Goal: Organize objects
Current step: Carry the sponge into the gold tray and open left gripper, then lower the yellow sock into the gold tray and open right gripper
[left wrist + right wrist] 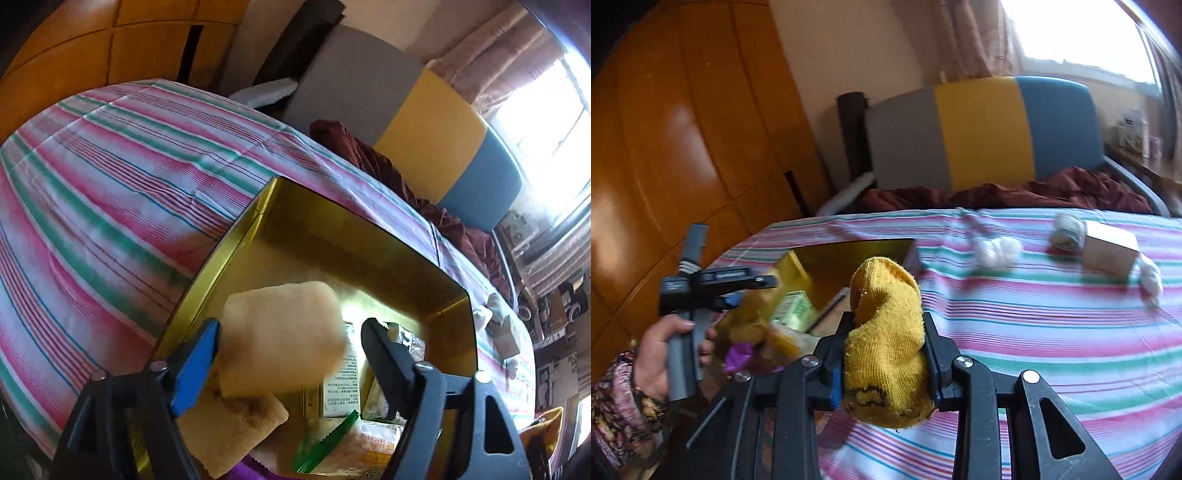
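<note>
My left gripper (291, 332) was open over the gold tin (369, 236), and a blurry pale snack pack (280, 336) sat between its fingers; I couldn't tell if they touched it. Only the right view showed my right gripper (882, 354) squeezing a yellow sock (886, 332), pointing up, above the striped cloth (1034, 332).

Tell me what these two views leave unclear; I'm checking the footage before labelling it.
- Pale packet, left wrist view: motion-blurred; whether the left gripper holds it is unclear.
- Gold tin contents: near part cut off by the bottom edge and the gripper.
- Yellow sock, right wrist view: hides the table directly ahead of the right gripper.
- White fluffy items: blurred, unidentifiable.
</note>
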The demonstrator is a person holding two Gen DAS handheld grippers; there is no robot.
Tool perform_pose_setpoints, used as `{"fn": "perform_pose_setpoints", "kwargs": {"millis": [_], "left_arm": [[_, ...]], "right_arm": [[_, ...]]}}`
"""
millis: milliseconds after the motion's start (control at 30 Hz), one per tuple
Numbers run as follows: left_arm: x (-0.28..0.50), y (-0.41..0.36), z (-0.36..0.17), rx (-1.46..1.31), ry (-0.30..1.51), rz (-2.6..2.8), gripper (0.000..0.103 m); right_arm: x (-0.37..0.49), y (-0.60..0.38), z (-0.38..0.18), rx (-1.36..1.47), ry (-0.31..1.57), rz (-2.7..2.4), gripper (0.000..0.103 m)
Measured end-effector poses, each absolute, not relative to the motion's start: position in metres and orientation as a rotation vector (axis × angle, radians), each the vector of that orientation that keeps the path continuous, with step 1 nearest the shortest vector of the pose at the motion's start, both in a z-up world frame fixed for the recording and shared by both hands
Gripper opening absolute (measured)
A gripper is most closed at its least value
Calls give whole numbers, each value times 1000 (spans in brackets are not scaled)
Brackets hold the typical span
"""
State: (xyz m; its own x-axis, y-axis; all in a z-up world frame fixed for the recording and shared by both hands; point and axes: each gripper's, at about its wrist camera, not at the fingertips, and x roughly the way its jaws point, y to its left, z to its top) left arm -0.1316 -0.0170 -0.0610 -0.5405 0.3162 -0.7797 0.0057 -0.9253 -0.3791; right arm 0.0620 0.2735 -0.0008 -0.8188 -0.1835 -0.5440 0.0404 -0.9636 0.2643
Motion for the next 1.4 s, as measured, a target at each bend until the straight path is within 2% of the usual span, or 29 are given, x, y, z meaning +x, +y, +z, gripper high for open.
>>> {"fn": "perform_pose_setpoints", "kwargs": {"millis": [200,267,367,467,800,933,1033,1100,1233,1400], "left_arm": [[-105,-30,-44,-1287,-510,2664,80],[-97,-39,-40,-1252,-566,2695,80],[-87,-59,-39,-1219,-763,2688,80],[-82,-70,-39,-1203,-878,2680,79],[-81,-70,-21,-1127,-806,2728,79],[-83,-78,-20,-1120,-844,2737,79],[-85,-83,-22,-1128,-871,2743,79],[-85,-85,-24,-1137,-877,2744,79],[-86,-82,-27,-1142,-886,2718,79],[-82,-63,-29,-1148,-834,2688,79]], "right_arm": [[53,247,5,898,-340,-2786,34],[42,238,6,916,-319,-2754,34],[19,224,8,951,-291,-2710,34],[-5,209,7,983,-272,-2667,34],[-113,164,-10,1192,-293,-2550,34],[-154,153,-21,1256,-306,-2539,36],[-176,147,-33,1296,-362,-2518,43],[-185,145,-40,1330,-392,-2512,63],[-177,153,-42,1331,-465,-2513,65],[-150,160,-31,1291,-387,-2538,68]]}}
